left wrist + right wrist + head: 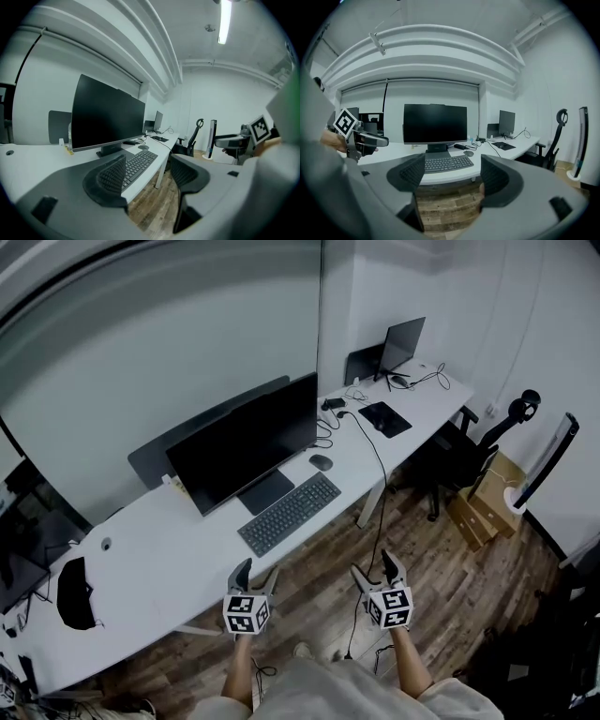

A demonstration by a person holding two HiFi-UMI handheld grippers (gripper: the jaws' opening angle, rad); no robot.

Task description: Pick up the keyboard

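On the white desk [169, 549], beyond both claws, the keyboard [289, 514] lies lengthwise along the near edge, with the left claw [258, 570] closer to its left end than the right claw [373, 563], both spread wide and empty

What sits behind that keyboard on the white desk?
Right behind the keyboard is the dark foot of the big monitor. Its black screen covers whatever lies on the desk behind it.

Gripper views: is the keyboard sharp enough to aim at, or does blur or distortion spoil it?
Left gripper view: keyboard sharp, fisheye bends the room's edges. Right gripper view: keyboard crisp, centred, light dim but even. Head view: desk edge curves.
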